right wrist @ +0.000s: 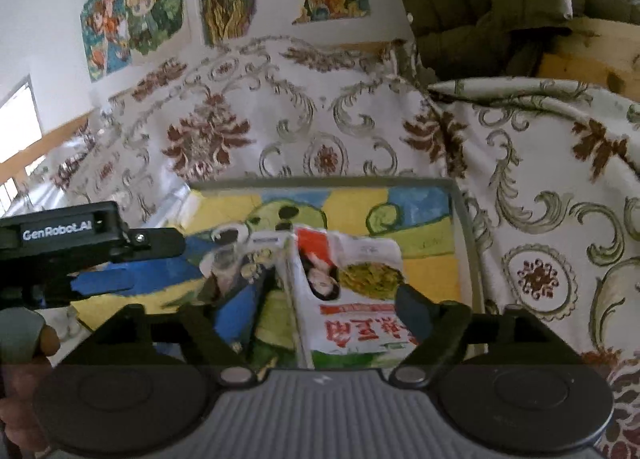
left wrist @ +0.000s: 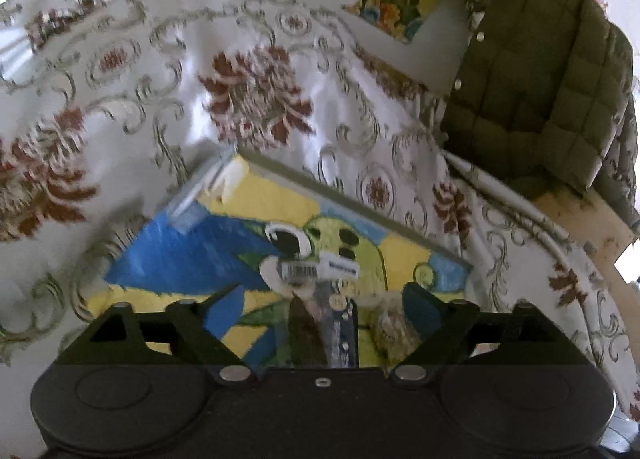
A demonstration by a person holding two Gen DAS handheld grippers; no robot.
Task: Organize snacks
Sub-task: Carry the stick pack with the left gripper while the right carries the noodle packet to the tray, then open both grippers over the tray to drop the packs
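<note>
Shallow grey-rimmed tray (right wrist: 466, 227) with a painted yellow, blue and green cartoon base, on the floral white-and-brown cloth (right wrist: 328, 131).

Left claw (left wrist: 320, 311): fingers set wide around a clear-wrapped snack packet with barcode label (left wrist: 320, 299); contact cannot be told through the blur.

Right claw (right wrist: 316, 319): spread wide over a white snack bag with red lettering (right wrist: 352, 299), lying toward the tray's right edge.

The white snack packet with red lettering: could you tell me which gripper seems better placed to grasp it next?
Right, probably: the white snack packet lies between the right gripper fingers, jaws open.
</note>
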